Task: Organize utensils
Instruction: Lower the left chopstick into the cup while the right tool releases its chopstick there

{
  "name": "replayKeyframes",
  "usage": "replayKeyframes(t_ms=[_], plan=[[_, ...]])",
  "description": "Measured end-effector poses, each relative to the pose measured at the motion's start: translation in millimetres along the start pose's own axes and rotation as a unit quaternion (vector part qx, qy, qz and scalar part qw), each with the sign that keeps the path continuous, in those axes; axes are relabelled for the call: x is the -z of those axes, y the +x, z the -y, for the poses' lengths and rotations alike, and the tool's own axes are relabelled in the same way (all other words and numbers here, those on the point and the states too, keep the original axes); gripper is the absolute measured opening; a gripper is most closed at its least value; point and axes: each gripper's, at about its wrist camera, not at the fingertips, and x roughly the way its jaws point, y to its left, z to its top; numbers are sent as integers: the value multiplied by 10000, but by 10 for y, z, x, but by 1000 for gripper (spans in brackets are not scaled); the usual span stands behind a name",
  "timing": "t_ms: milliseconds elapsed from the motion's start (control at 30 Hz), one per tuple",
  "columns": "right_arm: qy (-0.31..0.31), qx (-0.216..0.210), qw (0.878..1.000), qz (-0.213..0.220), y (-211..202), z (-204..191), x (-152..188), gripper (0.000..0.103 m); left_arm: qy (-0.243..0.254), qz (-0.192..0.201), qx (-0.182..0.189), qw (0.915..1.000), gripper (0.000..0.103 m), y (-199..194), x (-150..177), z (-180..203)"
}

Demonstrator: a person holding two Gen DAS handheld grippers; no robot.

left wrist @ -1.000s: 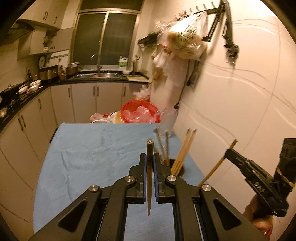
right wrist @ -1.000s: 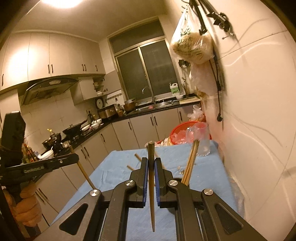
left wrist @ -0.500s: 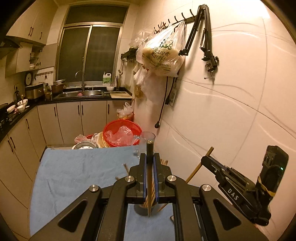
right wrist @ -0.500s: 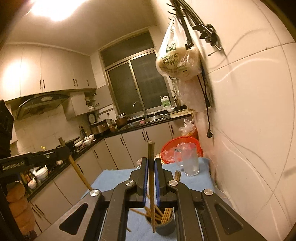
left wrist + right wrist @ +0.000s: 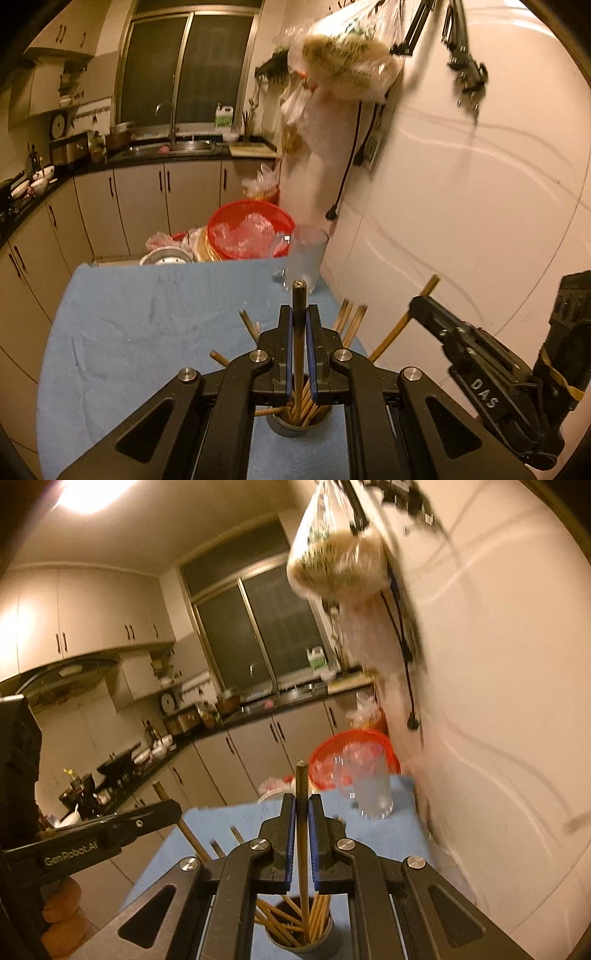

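My left gripper (image 5: 299, 314) is shut on a dark chopstick (image 5: 297, 295) held upright, its lower end over the metal holder (image 5: 300, 428) full of several wooden chopsticks. My right gripper (image 5: 302, 801) is shut on another chopstick (image 5: 302, 775) that reaches down into the same holder (image 5: 295, 943). In the left wrist view the right gripper (image 5: 416, 305) comes in from the right with its chopstick (image 5: 402, 325) slanting. The right wrist view has the left gripper (image 5: 176, 809) at the left, with its chopstick (image 5: 184, 830).
The holder stands on a table under a blue cloth (image 5: 129, 332), close to the white wall (image 5: 461, 221) on the right. A frosted glass mug (image 5: 306, 254) and a red basket (image 5: 251, 229) are at the far end. Kitchen cabinets run along the left.
Both grippers have moved across the table toward the holder, each keeping its chopstick. The holder, earlier ahead of the fingers, now sits right under them in both views.
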Motion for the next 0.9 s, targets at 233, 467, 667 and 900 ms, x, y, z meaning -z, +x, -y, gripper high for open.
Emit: replayKeyframes(t_ms=[233, 467, 667, 900], plan=[[62, 45, 9985, -546, 339, 89, 324, 7, 84, -239, -81, 9996, 7, 262, 269, -54], [62, 199, 9978, -622, 423, 154, 464, 7, 258, -274, -225, 9990, 8, 369, 431, -46], [60, 174, 9976, -660, 430, 137, 467, 8, 455, -79, -473, 9978, 10, 374, 466, -13], [103, 97, 9976, -683, 413, 101, 449, 9, 509, -34, -623, 9968, 10, 373, 478, -28]])
